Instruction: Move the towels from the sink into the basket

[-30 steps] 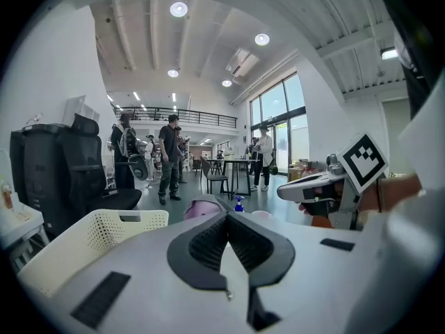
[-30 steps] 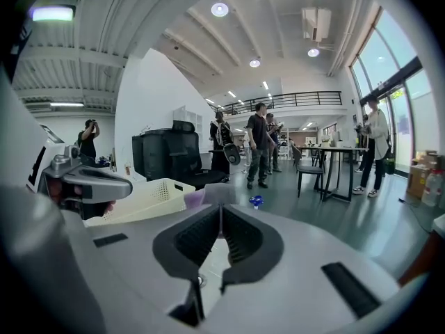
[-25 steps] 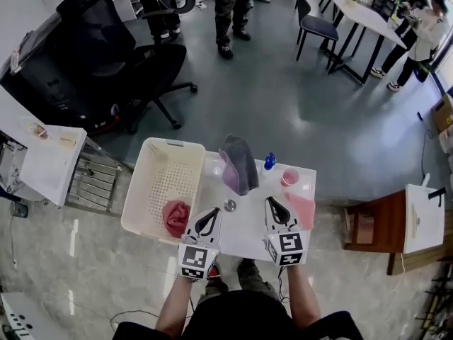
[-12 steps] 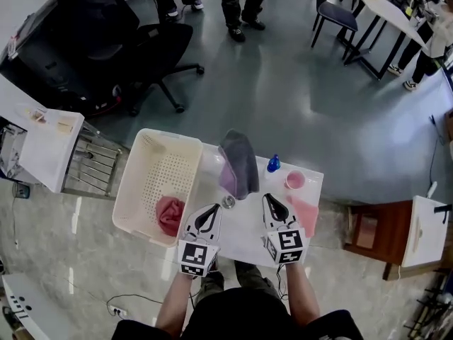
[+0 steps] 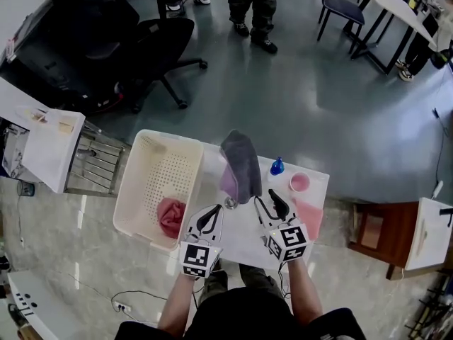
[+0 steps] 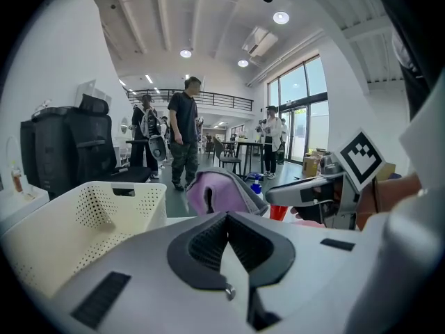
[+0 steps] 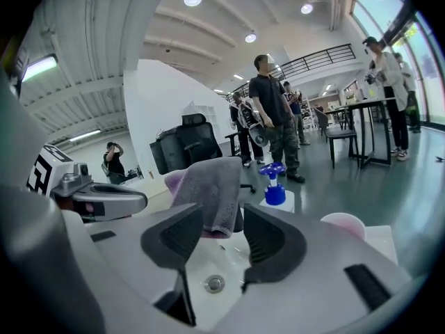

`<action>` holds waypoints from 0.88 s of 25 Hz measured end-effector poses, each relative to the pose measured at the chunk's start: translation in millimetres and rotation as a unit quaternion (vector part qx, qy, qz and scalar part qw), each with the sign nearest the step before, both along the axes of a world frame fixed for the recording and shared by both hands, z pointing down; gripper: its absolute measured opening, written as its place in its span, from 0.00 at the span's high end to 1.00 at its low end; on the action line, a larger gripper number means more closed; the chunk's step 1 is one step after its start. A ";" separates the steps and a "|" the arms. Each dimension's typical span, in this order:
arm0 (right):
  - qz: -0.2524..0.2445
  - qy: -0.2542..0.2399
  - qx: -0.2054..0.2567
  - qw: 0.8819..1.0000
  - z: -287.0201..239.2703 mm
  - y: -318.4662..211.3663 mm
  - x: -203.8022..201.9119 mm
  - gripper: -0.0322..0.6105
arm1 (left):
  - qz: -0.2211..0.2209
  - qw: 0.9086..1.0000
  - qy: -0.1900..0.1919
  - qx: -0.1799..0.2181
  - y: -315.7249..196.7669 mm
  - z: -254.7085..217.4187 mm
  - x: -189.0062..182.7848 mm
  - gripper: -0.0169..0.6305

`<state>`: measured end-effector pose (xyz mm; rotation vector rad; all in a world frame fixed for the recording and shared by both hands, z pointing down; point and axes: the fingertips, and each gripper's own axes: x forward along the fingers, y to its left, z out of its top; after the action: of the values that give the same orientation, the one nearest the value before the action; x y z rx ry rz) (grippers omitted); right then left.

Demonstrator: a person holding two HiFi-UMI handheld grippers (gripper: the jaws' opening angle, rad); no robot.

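Right hand-held gripper (image 5: 266,199) has just spread, empty; left hand-held gripper (image 5: 211,212) pressed together.

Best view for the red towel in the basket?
Head view: it looks down into the basket, so the red towel lies in plain sight at its near end. Left gripper view shows only the basket's perforated walls, not its contents; right gripper view shows neither.
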<state>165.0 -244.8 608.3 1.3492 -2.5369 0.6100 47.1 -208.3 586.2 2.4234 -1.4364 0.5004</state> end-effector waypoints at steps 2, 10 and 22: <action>-0.004 -0.007 -0.008 1.000 4.8 -2.8 -2.2 0.65 | -0.001 1.000 0.000 -0.003 -0.9 1.9 -0.4 0.96; -0.030 -0.033 -0.039 0.998 21.5 -5.3 -7.9 0.61 | -0.007 1.000 -0.005 -0.012 -0.5 10.7 -0.3 0.96; -0.040 0.007 -0.015 0.999 23.4 -8.3 -11.1 0.86 | -0.017 1.000 -0.008 -0.014 0.9 13.4 -8.1 0.96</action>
<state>154.0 -253.0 631.7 1.2319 -2.5454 0.6191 39.0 -207.4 599.5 2.3740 -1.4649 0.5284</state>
